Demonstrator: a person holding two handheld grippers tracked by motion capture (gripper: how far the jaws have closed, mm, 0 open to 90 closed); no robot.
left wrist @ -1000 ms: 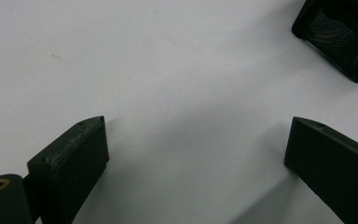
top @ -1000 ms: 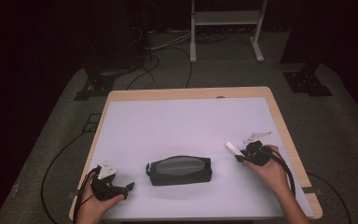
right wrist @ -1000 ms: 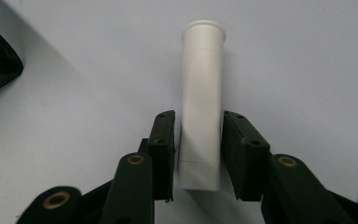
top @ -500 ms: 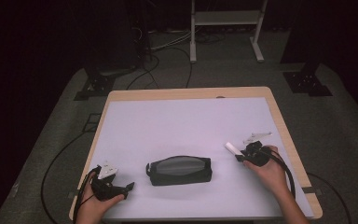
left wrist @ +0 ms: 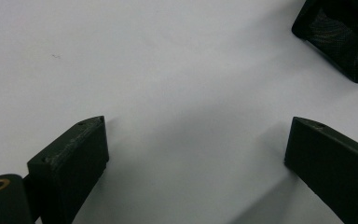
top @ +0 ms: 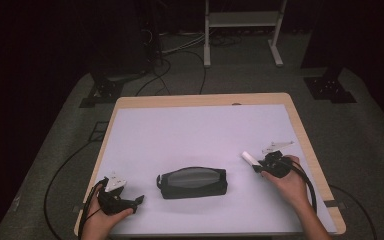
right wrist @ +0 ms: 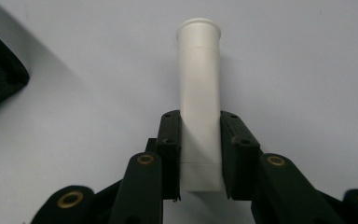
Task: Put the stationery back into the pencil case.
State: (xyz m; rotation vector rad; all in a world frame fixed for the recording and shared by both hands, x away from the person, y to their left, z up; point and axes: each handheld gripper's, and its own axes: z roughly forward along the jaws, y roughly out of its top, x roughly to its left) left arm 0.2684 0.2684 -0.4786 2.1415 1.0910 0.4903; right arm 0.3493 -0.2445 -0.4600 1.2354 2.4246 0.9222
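Table [top: 200,125] is sitting under everything, pale top with a wood edge showing along the far and right sides.

Pouch [top: 192,182] is lying flat near the front edge, black with a grey mesh face, between the two grippers and well apart from both. In the left gripper view a mesh corner of it [left wrist: 340,37] is showing ahead of the right-hand jaw, off to the upper right, not touching. In the right gripper view a dark corner of it [right wrist: 0,74] is showing left of the jaws, clear of the tube.

Left gripper [top: 136,200] is sitting low at the front left corner of the table, held in the left hand [top: 105,220], pointing toward the pouch. In its own view [left wrist: 196,140] the jaws are standing spread wide, bare tabletop between them, nothing in the gap. Jaw tips are looking close to the surface; can't tell if they're touching it.

Right gripper [top: 258,167] is sitting at the right side, held in the right hand [top: 290,182], aiming left toward the pouch end. In its own view [right wrist: 199,140] the jaws are pinching a white tube [right wrist: 199,93] from both sides, pads pressing flat on its lower part.

Tube is sticking out forward past the fingertips, flared rim at the far end, rear end reaching back just behind the pads. In the high view the tube [top: 249,158] is projecting up-left from the jaws, over the table, apart from the pouch.
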